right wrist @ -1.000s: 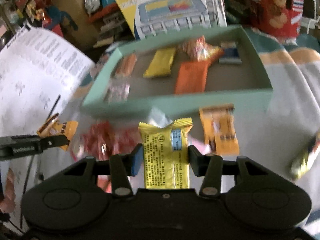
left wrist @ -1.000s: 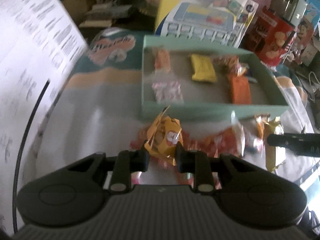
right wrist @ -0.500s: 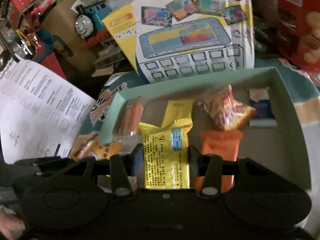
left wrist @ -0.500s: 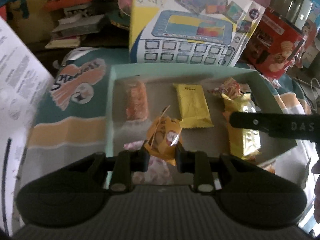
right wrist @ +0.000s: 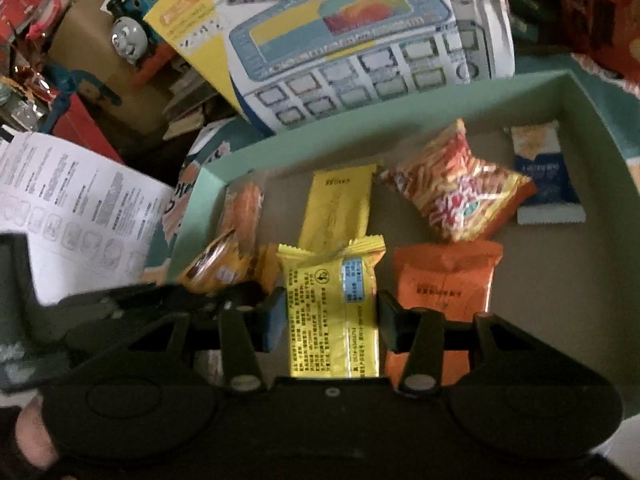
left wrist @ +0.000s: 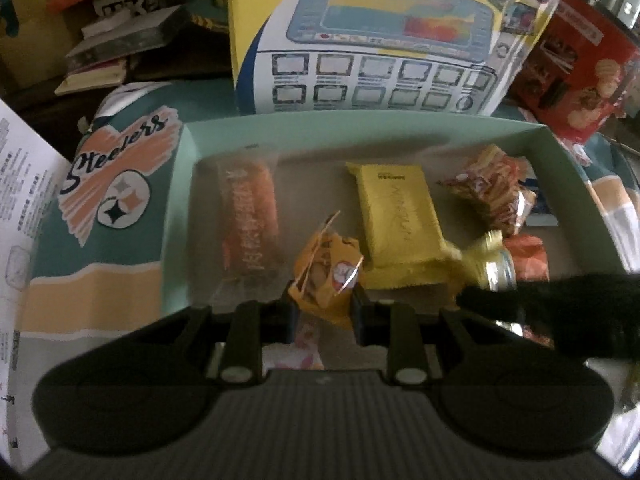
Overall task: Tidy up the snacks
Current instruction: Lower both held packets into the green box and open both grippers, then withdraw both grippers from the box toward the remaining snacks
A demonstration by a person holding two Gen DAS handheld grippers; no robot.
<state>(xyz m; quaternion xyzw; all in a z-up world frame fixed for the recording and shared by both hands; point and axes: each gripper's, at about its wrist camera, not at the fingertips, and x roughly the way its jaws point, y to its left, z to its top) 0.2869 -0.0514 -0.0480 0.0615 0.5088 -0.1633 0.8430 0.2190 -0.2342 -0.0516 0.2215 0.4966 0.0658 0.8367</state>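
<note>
Two claws over mint cardboard box (left wrist: pixel 176 216): left claw (left wrist: pixel 322 306) gripping crinkly orange packet (left wrist: pixel 326 272), right claw (right wrist: pixel 325 314) gripping glossy yellow wrapper (right wrist: pixel 332 312), lower end hidden.

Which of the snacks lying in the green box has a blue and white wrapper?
The small flat packet in the box's far right corner, beyond the striped orange bag. Every other snack there is yellow or orange.
</note>
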